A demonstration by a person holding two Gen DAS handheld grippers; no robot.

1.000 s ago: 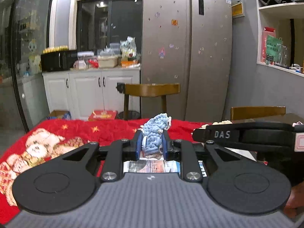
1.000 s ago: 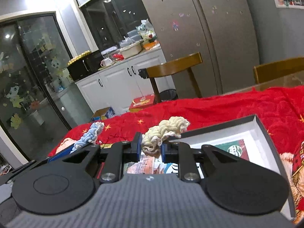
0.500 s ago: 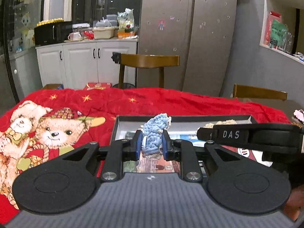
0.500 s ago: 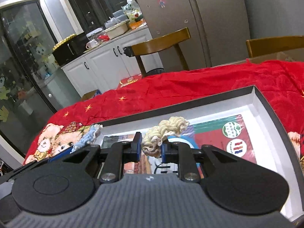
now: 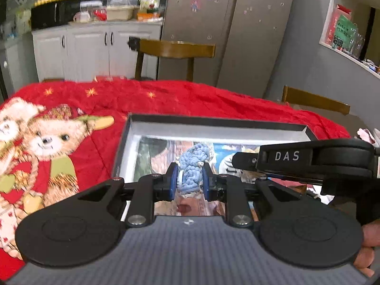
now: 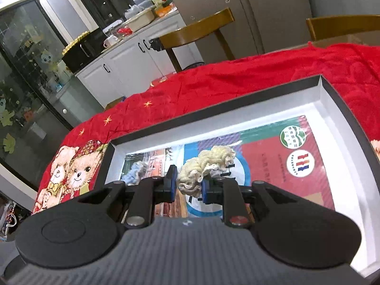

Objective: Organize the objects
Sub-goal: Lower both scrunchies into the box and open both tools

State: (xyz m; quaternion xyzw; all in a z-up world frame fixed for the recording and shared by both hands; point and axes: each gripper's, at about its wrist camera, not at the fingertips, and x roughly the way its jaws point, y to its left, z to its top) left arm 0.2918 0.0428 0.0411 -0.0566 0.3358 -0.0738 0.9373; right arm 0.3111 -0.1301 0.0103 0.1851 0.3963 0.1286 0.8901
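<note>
Left gripper [image 5: 190, 184]: jaws clamped on a blue crocheted piece [image 5: 192, 166]. The piece is a bunched, chunky-knit bundle of pale blue yarn, standing up between the blue pads and rising above them. It sits over the near left part of a shallow box [image 5: 215, 121].

Right gripper [image 6: 188, 187]: jaws clamped on a cream crocheted piece [image 6: 205, 163]. Same chunky knit, off-white, lumpy, with frilled edges; it extends forward and to the right past the pads. It is held above the middle of the box floor; whether it touches the floor cannot be told.

The box has dark outer walls, white inner walls, and a floor covered by a glossy printed sheet [image 6: 280, 163] in red, green and blue with two round logos. The box lies on a red blanket [image 5: 180, 99] printed with teddy bears and gold stars.

In the left wrist view the right gripper's black body, lettered "DAS", crosses the right side of the frame, with fingertips of a hand [image 5: 367, 249] visible at the lower right edge.
</note>
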